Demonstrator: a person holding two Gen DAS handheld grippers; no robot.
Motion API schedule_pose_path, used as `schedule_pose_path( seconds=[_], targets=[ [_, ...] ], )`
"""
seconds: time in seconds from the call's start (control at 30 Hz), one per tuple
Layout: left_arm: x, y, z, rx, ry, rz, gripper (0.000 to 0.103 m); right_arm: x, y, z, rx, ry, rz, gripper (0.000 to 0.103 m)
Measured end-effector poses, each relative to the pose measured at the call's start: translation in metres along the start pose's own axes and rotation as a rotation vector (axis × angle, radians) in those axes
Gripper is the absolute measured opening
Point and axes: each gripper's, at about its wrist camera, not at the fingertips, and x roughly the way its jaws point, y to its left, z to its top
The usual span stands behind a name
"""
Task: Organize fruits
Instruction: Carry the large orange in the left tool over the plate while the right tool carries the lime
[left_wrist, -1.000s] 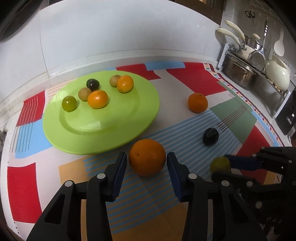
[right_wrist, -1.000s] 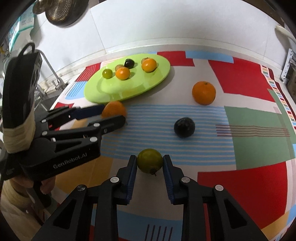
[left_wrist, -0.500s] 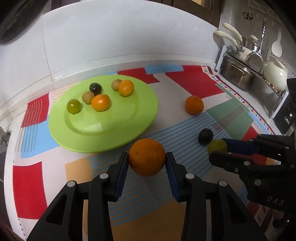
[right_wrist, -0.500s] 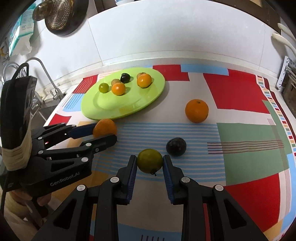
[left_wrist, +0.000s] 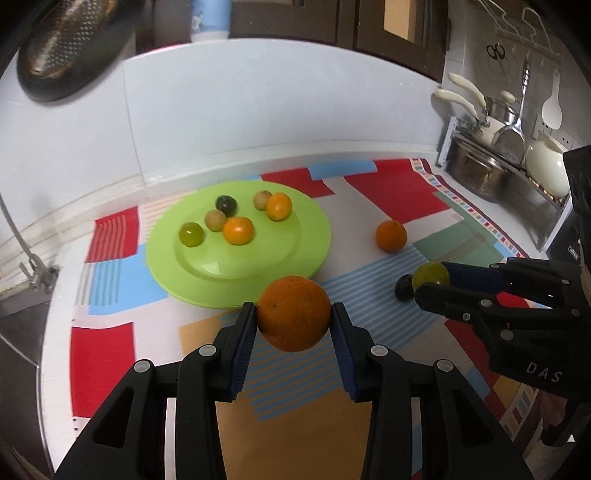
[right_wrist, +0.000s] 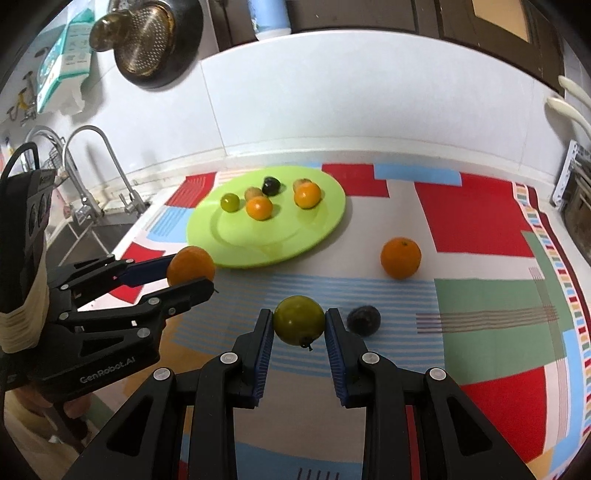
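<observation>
Right tool (right_wrist: 298, 325) clamps a green fruit (right_wrist: 298, 319) (stem down) above the mat (right_wrist: 480, 325).

A plate (right_wrist: 207, 236) sits toward the desk's back-left, six small fruits (right_wrist: 259, 208) on it; one orange (right_wrist: 400, 257) lies right of it.

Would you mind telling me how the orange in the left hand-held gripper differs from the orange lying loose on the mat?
The orange in the left hand-held gripper is clamped between the pads and lifted; the loose orange rests untouched on the mat. The held orange sits near the green plate's front rim; the loose one lies well off to its right. Both are round, orange and whole.
</observation>
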Motion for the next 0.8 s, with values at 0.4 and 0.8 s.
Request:
schedule_pose_path(
  seconds=[0.4,0.8],
  targets=[
    [-0.012,0.024,0.009,-0.022,-0.058,0.09,0.04,0.003,0.021,0.029,-0.046,-0.087,0.038,0.03],
    [0.009,0.044,0.027,-0.011,-0.079,0.128,0.04,0.034,0.023,0.058,-0.024,-0.099,0.072,0.03]
  ],
)
